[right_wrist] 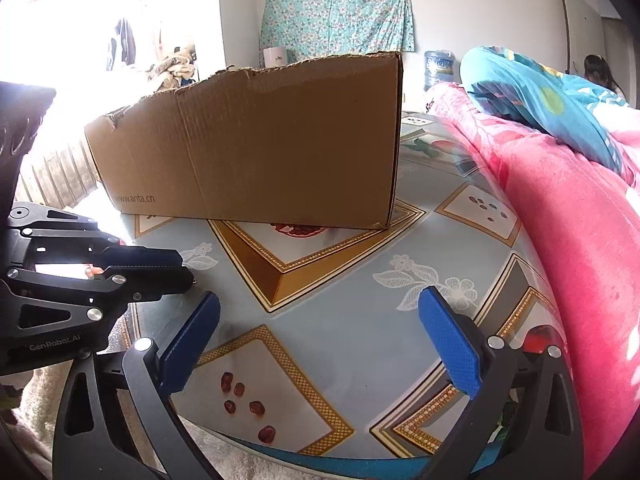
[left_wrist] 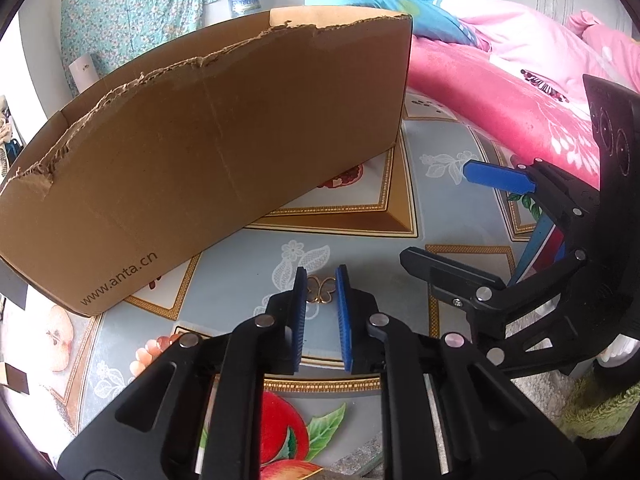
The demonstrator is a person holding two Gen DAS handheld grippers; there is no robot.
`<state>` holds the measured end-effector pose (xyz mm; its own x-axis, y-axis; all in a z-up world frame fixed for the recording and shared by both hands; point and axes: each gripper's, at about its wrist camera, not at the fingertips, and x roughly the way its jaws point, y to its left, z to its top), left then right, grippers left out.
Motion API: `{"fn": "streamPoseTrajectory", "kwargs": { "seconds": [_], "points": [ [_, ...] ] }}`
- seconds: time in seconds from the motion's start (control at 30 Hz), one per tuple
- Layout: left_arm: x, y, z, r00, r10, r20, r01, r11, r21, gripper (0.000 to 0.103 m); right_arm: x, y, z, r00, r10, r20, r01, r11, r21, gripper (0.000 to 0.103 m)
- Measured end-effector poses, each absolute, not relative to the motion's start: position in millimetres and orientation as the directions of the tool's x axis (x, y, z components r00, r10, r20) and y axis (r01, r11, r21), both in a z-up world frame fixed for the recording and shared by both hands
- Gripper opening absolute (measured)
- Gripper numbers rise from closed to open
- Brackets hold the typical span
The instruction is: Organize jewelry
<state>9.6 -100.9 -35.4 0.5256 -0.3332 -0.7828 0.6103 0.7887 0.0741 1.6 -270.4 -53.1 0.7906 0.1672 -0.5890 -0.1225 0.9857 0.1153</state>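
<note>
A small gold clover-shaped piece of jewelry [left_wrist: 320,291] lies on the patterned table cover [left_wrist: 372,216]. My left gripper [left_wrist: 321,280] has its blue pads closed in on it from both sides, touching it. In the right wrist view the left gripper [right_wrist: 188,277] comes in from the left, with a speck of gold at its tip. My right gripper [right_wrist: 320,300] stands wide open over the table with nothing between its fingers. In the left wrist view the right gripper [left_wrist: 436,214] sits to the right of the left one.
A torn-edged cardboard box [left_wrist: 200,140] [right_wrist: 260,140] stands on the table behind both grippers. A bed with a pink blanket [right_wrist: 560,220] borders the table on the right. A person [right_wrist: 598,72] sits far back. A floral cloth [right_wrist: 336,16] hangs on the wall.
</note>
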Motion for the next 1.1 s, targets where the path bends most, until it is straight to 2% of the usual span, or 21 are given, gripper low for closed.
{"fn": "streamPoseTrajectory", "kwargs": {
  "seconds": [0.17,0.23,0.57,0.77,1.1],
  "points": [
    [10,-104,-35,0.528,-0.321,-0.786,0.612,0.786,0.091,0.012,-1,-272,-54,0.797,0.184,-0.575,-0.128,0.982,0.137,0.097],
    [7,-106,-35,0.528,-0.318,-0.787,0.620,0.778,0.101,0.006,-2,-272,-54,0.800,0.188,-0.570,-0.129,0.981,0.143,0.097],
    [8,-98,-25,0.533,-0.327,-0.780,0.613,0.785,0.090,0.005,-6,-273,-55,0.805,0.201,-0.558,-0.135,0.978,0.157,0.097],
    [16,-91,-33,0.530,-0.233,-0.816,0.571,0.809,0.140,0.005,-7,-274,-56,0.808,0.210,-0.551,-0.138,0.976,0.169,0.097],
    [12,-101,-33,0.504,-0.248,-0.828,0.588,0.800,0.118,0.002,-8,-276,-56,0.807,0.227,-0.545,-0.150,0.972,0.183,0.097]
  ]
}}
